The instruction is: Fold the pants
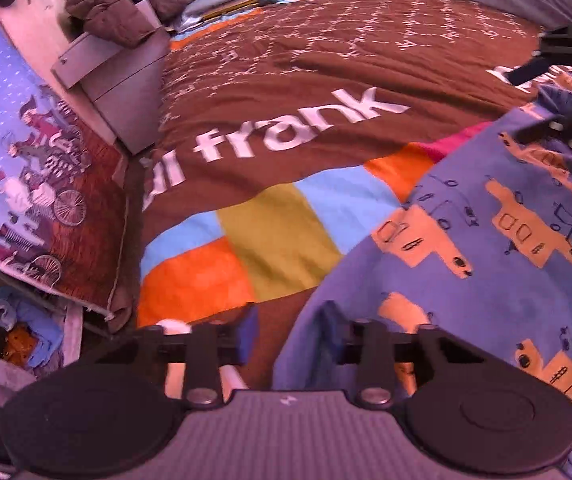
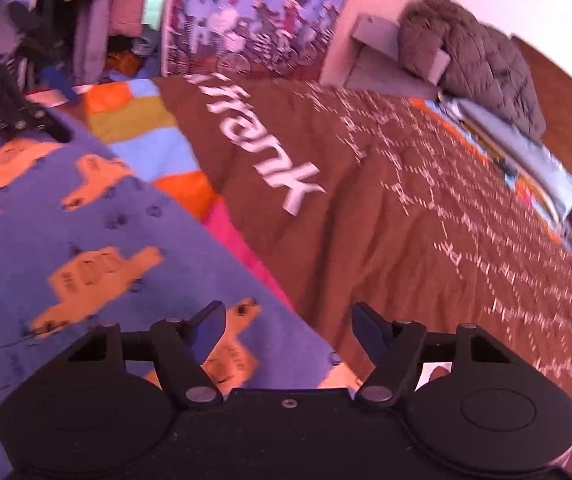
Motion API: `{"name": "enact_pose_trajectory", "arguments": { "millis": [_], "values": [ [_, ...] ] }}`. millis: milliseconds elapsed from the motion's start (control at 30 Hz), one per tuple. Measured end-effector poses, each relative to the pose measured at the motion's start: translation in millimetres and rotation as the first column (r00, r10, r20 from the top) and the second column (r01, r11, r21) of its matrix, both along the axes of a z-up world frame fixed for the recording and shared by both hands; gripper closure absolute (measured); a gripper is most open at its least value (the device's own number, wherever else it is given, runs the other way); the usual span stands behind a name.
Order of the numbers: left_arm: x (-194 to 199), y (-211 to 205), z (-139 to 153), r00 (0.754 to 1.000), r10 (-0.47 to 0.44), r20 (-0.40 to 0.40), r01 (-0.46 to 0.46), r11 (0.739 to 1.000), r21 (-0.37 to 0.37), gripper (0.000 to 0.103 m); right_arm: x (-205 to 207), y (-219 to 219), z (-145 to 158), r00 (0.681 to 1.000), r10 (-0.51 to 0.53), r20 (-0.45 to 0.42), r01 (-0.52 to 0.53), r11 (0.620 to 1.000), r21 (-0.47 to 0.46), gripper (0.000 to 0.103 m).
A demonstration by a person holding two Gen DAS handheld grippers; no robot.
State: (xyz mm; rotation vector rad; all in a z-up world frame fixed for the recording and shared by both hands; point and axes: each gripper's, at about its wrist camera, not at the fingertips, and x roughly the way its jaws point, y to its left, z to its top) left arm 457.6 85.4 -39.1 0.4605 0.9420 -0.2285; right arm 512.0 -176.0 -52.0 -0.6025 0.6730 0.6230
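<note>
Pants (image 1: 486, 280) in purple-blue cloth, printed with orange vehicles, are being shown spread flat on a brown bedspread (image 1: 326, 60). White lettering (image 1: 298, 124) reading "frank" is being used here as the landmark. The pants are lying just below that lettering and to its right in the left wrist view, covering part of a band of coloured squares (image 1: 270, 240) that runs under the word.

The left gripper (image 1: 290, 336) is being held low over the near left edge of the pants, well below the lettering. Its jaws are being kept only narrowly apart, with the edge of the cloth lying in the gap. The pads are not seen pressing on the cloth, so no firm hold is being shown.

The right gripper (image 2: 290, 336) is being held over the opposite edge of the pants, beside the end of the lettering. Its jaws are being kept wide apart, with nothing held. The pants' edge and the bare bedspread are being seen between them.

A brown quilted jacket (image 1: 134, 4) is lying well beyond the lettering, at the bed's far corner.
</note>
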Motion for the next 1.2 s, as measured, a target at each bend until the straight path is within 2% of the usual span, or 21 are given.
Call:
{"name": "enact_pose_trajectory", "arguments": {
  "millis": [33, 100, 133, 200, 267, 300, 333, 367, 500, 600, 700, 833, 1000, 1133, 1200],
  "values": [
    [0.6, -2.5, -0.8, 1.000, -0.011, -0.005, 0.011, 1.000, 0.001, 0.085, 8.1, -2.7, -2.9, 1.000, -0.023, -0.020, 0.023, 1.000, 0.012, 0.032],
    [-0.2, -7.0, -2.5, 1.000, -0.020, -0.011, 0.020, 1.000, 0.003, 0.094, 23.2, -8.3, -10.6, 0.994, -0.062, -0.089, 0.066, 0.997, 0.040, 0.034],
    [0.3, -8.8, -2.1, 1.000, -0.018, -0.011, 0.018, 1.000, 0.003, 0.098, 28.3, -10.9, -14.9, 0.989, -0.063, -0.134, 0.071, 0.996, 0.053, 0.039],
    [-2.1, -10.3, -0.2, 1.000, 0.000, 0.001, 0.000, 1.000, -0.006, 0.101, 32.4, -16.0, -20.1, 0.982, -0.060, -0.178, 0.076, 0.993, 0.086, 0.042],
    [-5.8, -9.2, 5.1, 0.999, 0.040, 0.028, -0.040, 0.999, -0.019, 0.102, 31.9, -19.9, -20.1, 0.978, -0.063, -0.199, 0.088, 0.989, 0.121, 0.060],
    [-8.5, -8.5, 9.0, 0.997, 0.060, 0.044, -0.060, 0.998, -0.023, 0.102, 29.7, -20.1, -19.1, 0.978, -0.068, -0.200, 0.095, 0.987, 0.128, 0.075],
    [-12.8, -7.6, 14.1, 0.995, 0.078, 0.063, -0.076, 0.997, -0.029, 0.102, 25.0, -19.4, -16.9, 0.979, -0.079, -0.186, 0.104, 0.986, 0.127, 0.099],
    [-18.9, -6.4, 20.9, 0.992, 0.090, 0.084, -0.087, 0.995, -0.040, 0.102, 17.2, -18.9, -13.2, 0.981, -0.086, -0.174, 0.108, 0.986, 0.123, 0.101],
    [-50.1, -5.2, 52.5, 0.980, 0.112, 0.164, -0.101, 0.992, -0.075, 0.103, -22.9, -18.5, 5.6, 0.994, -0.047, -0.102, 0.056, 0.995, 0.086, 0.102],
    [-82.0, -7.7, 79.9, 0.968, 0.086, 0.236, -0.067, 0.994, -0.088, 0.102, -62.0, -22.9, 34.3, 0.999, -0.045, -0.017, 0.046, 0.995, 0.083, 0.102],
    [-120.8, -7.8, 104.2, 0.957, 0.075, 0.281, -0.043, 0.992, -0.119, 0.102, -105.4, -31.4, 67.6, 0.996, -0.061, 0.068, 0.054, 0.993, 0.105, 0.102],
    [-176.0, -7.1, 120.9, 0.947, 0.062, 0.316, -0.013, 0.988, -0.155, 0.102, -175.1, -39.4, 102.4, 0.983, -0.051, 0.177, 0.032, 0.994, 0.107, 0.102],
    [-236.7, -2.5, 109.5, 0.954, 0.021, 0.298, 0.019, 0.991, -0.132, 0.102, -283.7, -40.0, 114.7, 0.961, -0.014, 0.276, -0.015, 0.995, 0.103, 0.102],
    [-271.9, -4.1, 77.1, 0.950, -0.024, 0.310, 0.049, 0.996, -0.074, 0.102, -355.1, -36.0, 96.9, 0.966, 0.001, 0.259, -0.028, 0.994, 0.102, 0.102],
    [-282.7, -4.2, 55.6, 0.956, -0.013, 0.294, 0.039, 0.996, -0.085, 0.102, -378.5, -32.0, 77.7, 0.971, 0.000, 0.240, -0.020, 0.997, 0.080, 0.102]
  ]
}}
